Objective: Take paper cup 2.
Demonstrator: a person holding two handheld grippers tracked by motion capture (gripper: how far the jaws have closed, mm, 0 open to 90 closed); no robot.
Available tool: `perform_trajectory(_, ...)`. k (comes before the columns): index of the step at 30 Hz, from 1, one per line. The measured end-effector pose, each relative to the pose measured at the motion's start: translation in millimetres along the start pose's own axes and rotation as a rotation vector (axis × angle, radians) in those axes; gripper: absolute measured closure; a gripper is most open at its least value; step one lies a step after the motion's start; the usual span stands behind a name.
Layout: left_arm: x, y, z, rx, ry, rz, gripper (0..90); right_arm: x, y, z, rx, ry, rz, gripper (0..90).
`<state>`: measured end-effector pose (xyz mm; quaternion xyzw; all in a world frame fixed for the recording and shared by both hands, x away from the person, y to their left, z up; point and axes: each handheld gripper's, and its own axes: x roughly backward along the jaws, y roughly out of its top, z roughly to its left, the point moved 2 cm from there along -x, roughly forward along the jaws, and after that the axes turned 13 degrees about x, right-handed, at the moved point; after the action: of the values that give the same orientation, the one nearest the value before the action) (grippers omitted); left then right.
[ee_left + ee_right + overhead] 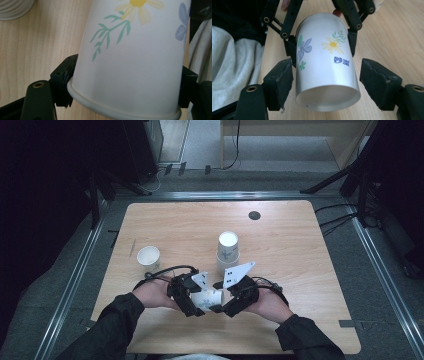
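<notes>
I have the flowered paper cup (207, 299) lying on its side between my two tools, lifted or resting just above the near edge of the tabletop (290, 250); I cannot tell whether it touches the wood. The left hand-held gripper (125, 92) is clenched on the cup near its rolled rim, one jaw pressed on each side of the wall. The right hand-held gripper (325, 85) is released: its jaws stand spread on either side of the cup's base end, the left pad just beside or barely touching the wall, the right pad clearly apart from it.

Farther out on the tabletop, a stack of upturned cups (227, 251) stands just beyond my grippers, and a single cup (148, 257) sits upright, mouth up, off to the left, well apart from the stack.

By my reading, the work is gathering cups onto that stack, and it is partway along: several already sit nested, this one is in hand but not yet turned over and placed, and the lone upright cup waits untouched. The handover to the right tool looks unfinished.
</notes>
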<state>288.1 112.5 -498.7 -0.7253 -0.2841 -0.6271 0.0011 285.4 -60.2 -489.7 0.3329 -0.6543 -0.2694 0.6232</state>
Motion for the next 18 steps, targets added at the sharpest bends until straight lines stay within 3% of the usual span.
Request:
perform_trajectory(13,-4.9,3.6,-5.9,-0.016,-0.016,0.025,23.4,-12.8,-0.4,7.1,0.063,0.031,0.079,31.9)
perform_trajectory(18,-1.1,2.6,-5.3,-0.027,-0.016,0.001,23.4,-11.3,1.7,7.0,0.07,0.026,0.082,33.0)
